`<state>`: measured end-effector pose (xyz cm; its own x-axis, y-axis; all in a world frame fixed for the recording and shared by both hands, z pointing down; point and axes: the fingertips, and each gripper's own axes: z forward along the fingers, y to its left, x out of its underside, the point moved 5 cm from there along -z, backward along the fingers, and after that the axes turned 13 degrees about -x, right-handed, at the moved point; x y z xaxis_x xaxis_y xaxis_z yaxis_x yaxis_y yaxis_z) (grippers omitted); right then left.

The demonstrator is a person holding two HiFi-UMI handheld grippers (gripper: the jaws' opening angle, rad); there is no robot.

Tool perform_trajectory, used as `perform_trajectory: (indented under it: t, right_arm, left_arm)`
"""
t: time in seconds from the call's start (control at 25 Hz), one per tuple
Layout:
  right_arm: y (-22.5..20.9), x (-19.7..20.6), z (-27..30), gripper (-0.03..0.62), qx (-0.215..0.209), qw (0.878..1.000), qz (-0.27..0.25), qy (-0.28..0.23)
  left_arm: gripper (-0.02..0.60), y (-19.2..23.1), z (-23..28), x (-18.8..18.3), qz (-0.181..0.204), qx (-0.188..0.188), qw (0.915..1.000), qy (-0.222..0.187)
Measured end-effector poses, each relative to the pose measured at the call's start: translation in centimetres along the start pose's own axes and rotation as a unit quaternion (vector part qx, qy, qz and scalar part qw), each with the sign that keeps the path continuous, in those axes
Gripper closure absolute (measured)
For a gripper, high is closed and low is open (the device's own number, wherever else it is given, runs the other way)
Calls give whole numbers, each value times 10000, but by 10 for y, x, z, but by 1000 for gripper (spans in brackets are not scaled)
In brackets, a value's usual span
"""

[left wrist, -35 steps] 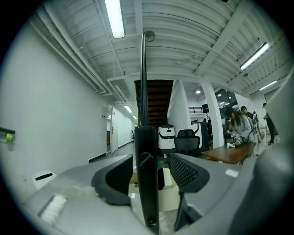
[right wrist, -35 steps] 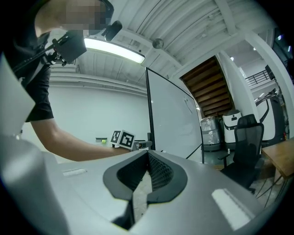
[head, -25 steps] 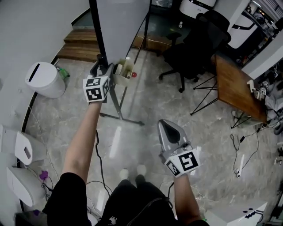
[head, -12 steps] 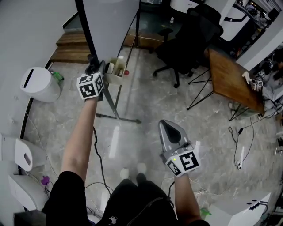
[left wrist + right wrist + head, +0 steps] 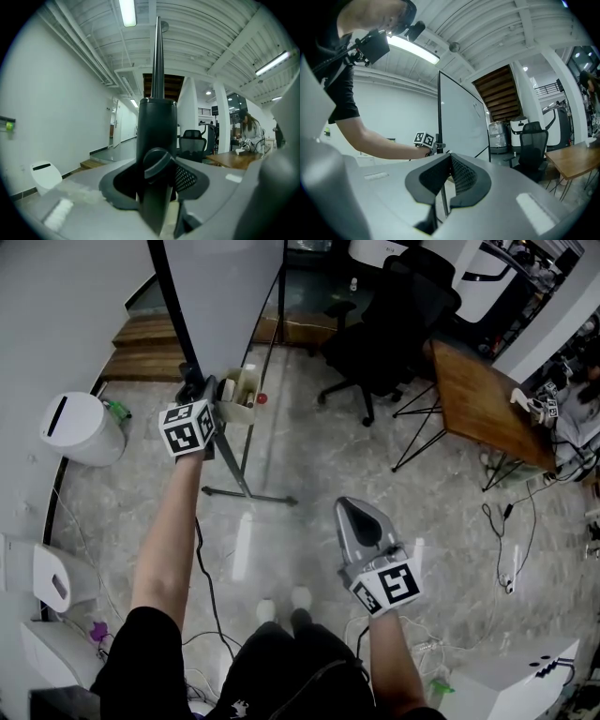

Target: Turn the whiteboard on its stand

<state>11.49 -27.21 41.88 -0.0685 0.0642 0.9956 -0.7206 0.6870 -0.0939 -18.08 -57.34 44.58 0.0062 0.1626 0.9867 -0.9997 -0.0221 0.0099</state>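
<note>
The whiteboard (image 5: 220,296) stands edge-on in its black frame on a metal stand (image 5: 246,486), with a marker tray (image 5: 239,388) at its lower edge. My left gripper (image 5: 199,390) is at the frame's black post (image 5: 157,126). Its jaws are closing round the post and its locking knob (image 5: 157,164), which fill the gap between the pads. My right gripper (image 5: 358,512) hangs shut over the floor, well short of the stand, with nothing in it. The right gripper view shows the whiteboard (image 5: 461,126) and the left gripper (image 5: 436,147) beyond.
A white bin (image 5: 80,427) stands left of the stand. Wooden steps (image 5: 141,348) lie behind it. A black office chair (image 5: 394,324) and a wooden table (image 5: 478,399) are at the right. Cables (image 5: 511,549) trail over the floor. White machines (image 5: 47,568) sit at the left edge.
In the head view the stand and my left gripper have slid a little left and up together. The right gripper has kept its place.
</note>
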Motion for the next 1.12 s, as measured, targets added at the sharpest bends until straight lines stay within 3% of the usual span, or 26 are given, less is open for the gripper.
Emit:
perform_trajectory:
  t: [1.12]
  right_arm:
    - [24,-20,-20,586,-98,9995,-171,-244]
  left_arm:
    - [399,-6,-68,14,23,-40,10000,74]
